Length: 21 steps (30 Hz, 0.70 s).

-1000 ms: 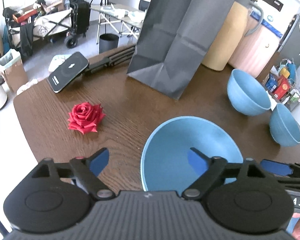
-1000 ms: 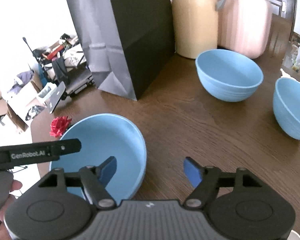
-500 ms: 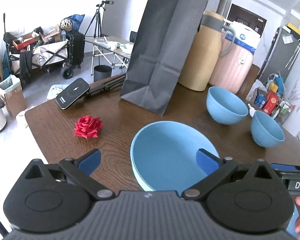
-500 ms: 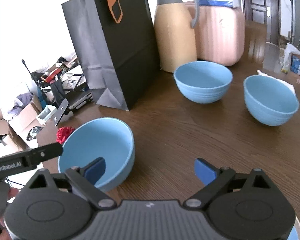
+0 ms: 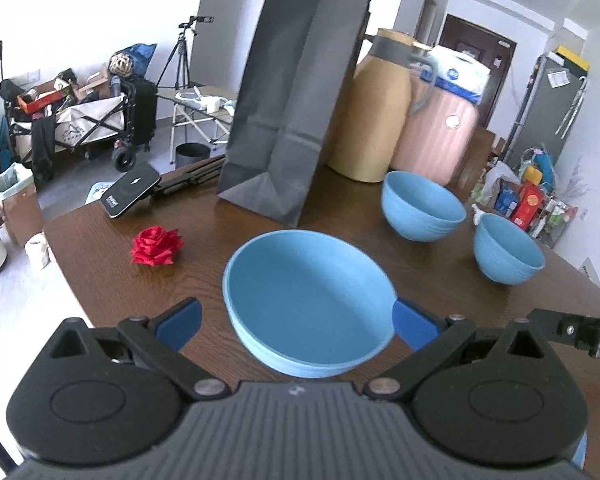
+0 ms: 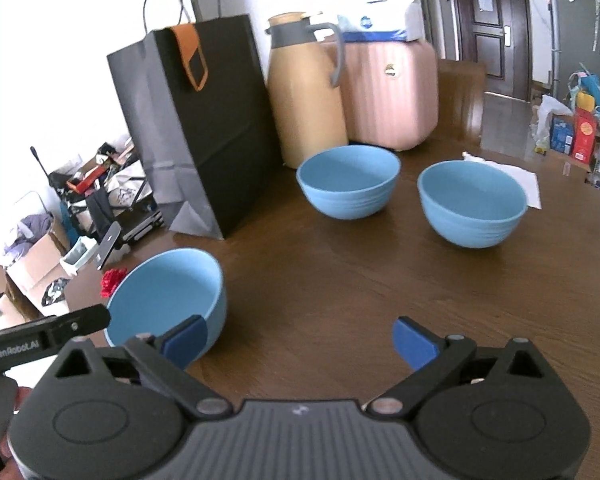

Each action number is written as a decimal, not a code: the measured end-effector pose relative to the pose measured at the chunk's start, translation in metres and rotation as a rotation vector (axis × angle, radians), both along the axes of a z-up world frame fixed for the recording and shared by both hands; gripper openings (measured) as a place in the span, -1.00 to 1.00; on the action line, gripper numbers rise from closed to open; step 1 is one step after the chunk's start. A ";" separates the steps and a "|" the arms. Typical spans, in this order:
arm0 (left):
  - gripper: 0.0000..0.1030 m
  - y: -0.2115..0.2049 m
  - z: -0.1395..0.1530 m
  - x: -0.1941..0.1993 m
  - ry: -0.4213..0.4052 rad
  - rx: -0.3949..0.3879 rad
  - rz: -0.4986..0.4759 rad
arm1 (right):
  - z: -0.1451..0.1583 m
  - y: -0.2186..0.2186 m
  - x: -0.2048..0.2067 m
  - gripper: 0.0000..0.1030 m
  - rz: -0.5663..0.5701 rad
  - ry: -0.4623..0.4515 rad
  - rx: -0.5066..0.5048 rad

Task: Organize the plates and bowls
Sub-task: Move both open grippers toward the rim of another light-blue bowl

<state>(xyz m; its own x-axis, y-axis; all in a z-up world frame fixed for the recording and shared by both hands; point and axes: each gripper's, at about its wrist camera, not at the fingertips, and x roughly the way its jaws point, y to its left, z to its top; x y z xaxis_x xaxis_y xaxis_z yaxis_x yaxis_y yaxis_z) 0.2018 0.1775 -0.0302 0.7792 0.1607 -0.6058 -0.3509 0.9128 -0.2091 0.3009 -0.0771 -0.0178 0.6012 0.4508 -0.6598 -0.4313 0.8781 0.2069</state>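
The left gripper (image 5: pixel 296 316) hangs with its blue pads spread wide, the near blue bowl (image 5: pixel 308 300) sitting between them on the brown table (image 5: pixel 100 240); contact with the rim cannot be made out. The right gripper (image 6: pixel 300 336) is also spread apart and grasps nothing, over bare wood just right of that bowl. Two more blue bowls (image 6: pixel 348 186) (image 6: pixel 472 202) stand farther right, apart from each other. Behind them are a black paper bag (image 6: pixel 196 128), a tan jug (image 6: pixel 304 88), and at the far left a red rose (image 5: pixel 156 246).
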 end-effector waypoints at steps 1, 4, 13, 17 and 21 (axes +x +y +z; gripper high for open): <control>1.00 -0.003 0.001 -0.001 -0.007 0.000 -0.004 | 0.001 -0.006 -0.001 0.94 -0.007 -0.005 0.005; 1.00 -0.014 0.005 -0.002 -0.029 0.008 -0.020 | 0.002 -0.021 -0.003 0.94 -0.017 -0.017 0.019; 1.00 -0.046 0.005 0.004 -0.031 0.025 -0.074 | 0.004 -0.073 -0.001 0.94 -0.088 -0.025 0.084; 1.00 -0.059 0.004 0.008 -0.039 0.013 -0.099 | 0.010 -0.094 0.002 1.00 -0.109 -0.043 0.149; 1.00 -0.072 0.005 0.016 -0.031 0.021 -0.108 | 0.012 -0.108 0.012 1.00 -0.124 -0.049 0.186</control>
<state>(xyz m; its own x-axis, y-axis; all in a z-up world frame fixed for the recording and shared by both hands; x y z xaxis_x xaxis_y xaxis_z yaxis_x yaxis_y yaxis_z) 0.2180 0.1060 -0.0249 0.8108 0.0872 -0.5788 -0.2437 0.9494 -0.1983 0.3130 -0.1847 -0.0057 0.6887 0.4823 -0.5413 -0.3358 0.8739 0.3515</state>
